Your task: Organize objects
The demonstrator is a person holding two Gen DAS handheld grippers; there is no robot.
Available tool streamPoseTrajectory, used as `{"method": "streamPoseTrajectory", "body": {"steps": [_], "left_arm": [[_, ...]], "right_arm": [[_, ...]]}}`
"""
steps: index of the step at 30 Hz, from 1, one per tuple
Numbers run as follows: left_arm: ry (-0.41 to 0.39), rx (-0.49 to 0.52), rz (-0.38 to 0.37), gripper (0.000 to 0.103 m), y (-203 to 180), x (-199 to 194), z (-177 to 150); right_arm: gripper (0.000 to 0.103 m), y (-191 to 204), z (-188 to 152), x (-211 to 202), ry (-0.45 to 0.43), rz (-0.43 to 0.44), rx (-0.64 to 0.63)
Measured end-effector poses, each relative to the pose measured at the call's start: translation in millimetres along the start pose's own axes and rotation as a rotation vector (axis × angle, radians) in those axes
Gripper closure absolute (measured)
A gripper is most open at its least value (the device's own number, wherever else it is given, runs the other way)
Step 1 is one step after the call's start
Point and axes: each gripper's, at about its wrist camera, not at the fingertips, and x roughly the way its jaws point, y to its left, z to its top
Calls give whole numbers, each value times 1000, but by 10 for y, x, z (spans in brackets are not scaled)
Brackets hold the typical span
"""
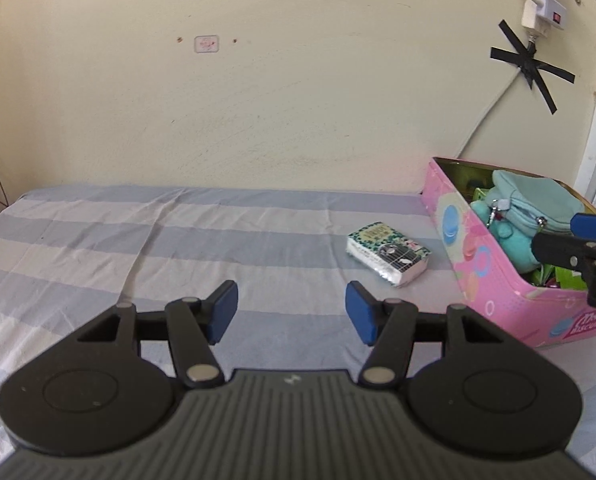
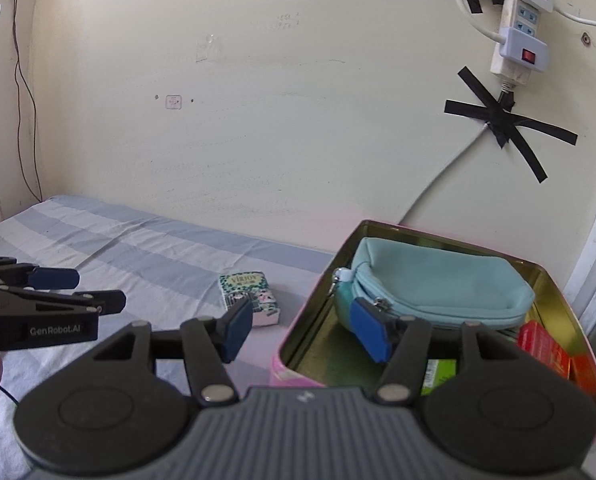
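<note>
A pink tin box stands at the right on the striped bedsheet. In it lie a teal zip pouch, a teal plush toy, red packets and a green packet. A small green-patterned tissue pack lies on the sheet just left of the box; it also shows in the right wrist view. My left gripper is open and empty, low over the sheet, short of the pack. My right gripper is open and empty above the box's left rim.
The cream wall runs close behind the bed. A power strip and a taped cable hang on it above the box. A thin wire runs down the wall at the far left.
</note>
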Motion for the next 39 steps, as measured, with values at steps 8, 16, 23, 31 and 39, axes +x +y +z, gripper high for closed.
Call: {"method": "streamPoseTrajectory", "body": {"steps": [8, 16, 23, 31, 39], "left_arm": [[22, -66, 80, 41, 409, 149, -172], [60, -125, 121, 41, 718, 376, -279], [79, -160, 91, 41, 845, 416, -295], [86, -173, 71, 41, 844, 419, -287], [83, -179, 60, 40, 847, 414, -262]], "right_arm": [[47, 383, 54, 204, 42, 55, -56], [47, 820, 188, 737, 137, 103, -94], [46, 974, 330, 1314, 242, 73, -111], [36, 921, 339, 1777, 332, 15, -106], [23, 926, 300, 1948, 354, -6, -171]]}}
